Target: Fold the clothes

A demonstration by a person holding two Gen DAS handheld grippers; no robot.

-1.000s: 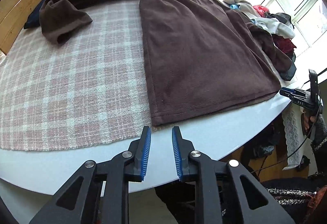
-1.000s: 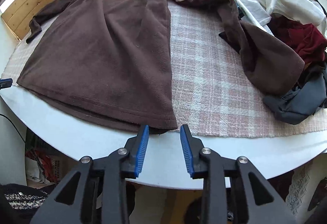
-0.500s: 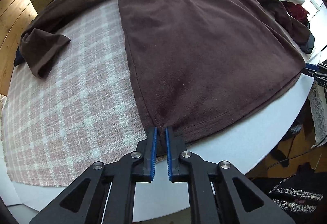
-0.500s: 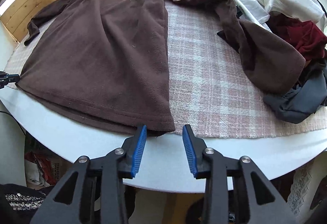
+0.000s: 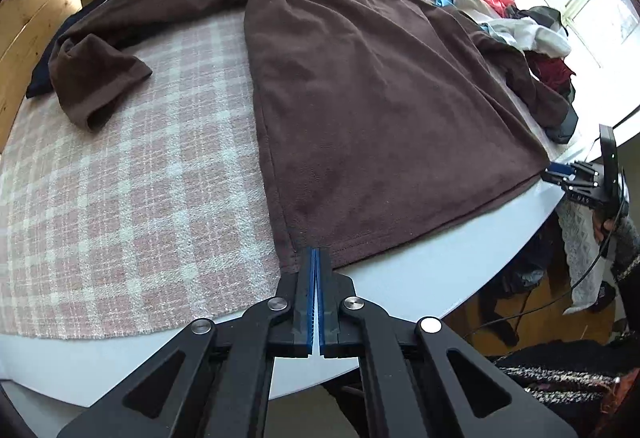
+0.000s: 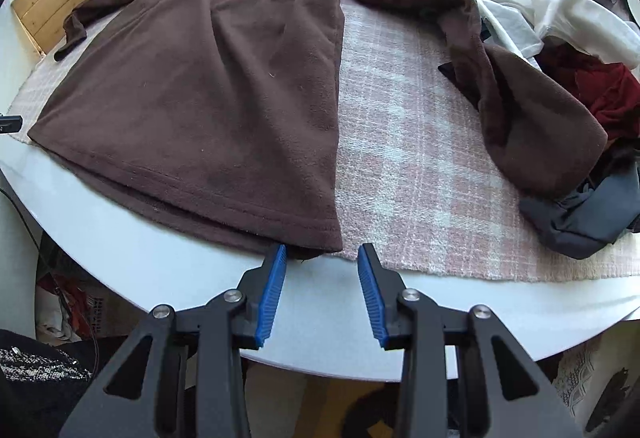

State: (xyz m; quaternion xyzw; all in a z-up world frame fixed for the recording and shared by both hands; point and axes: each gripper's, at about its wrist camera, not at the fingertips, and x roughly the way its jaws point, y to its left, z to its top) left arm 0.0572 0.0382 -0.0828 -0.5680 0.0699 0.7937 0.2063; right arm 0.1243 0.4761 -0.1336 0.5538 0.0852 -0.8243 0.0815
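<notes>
A brown long-sleeved fleece top point(image 5: 360, 98) lies flat on a pink plaid cloth point(image 5: 140, 178), hem toward me. My left gripper point(image 5: 316, 254) is shut on the hem at its near left corner, and the fabric puckers slightly at the pads. In the right wrist view the same top point(image 6: 208, 98) spreads to the left. My right gripper point(image 6: 322, 258) stands open just short of the near right hem corner, with nothing between its fingers. The left sleeve point(image 5: 96, 74) lies bunched on the plaid. The right sleeve point(image 6: 532, 126) trails onto a heap of clothes.
A heap of mixed clothes point(image 6: 560, 38) in white, red and grey crowds the right side of the round white table point(image 6: 160, 270). Bare plaid cloth point(image 6: 400, 158) lies between the top and the heap. Wooden panelling stands at the back left, windows behind.
My left gripper went from open over the table edge to shut on the hem corner, then drew back slightly with it. The right gripper has stayed put and open.
</notes>
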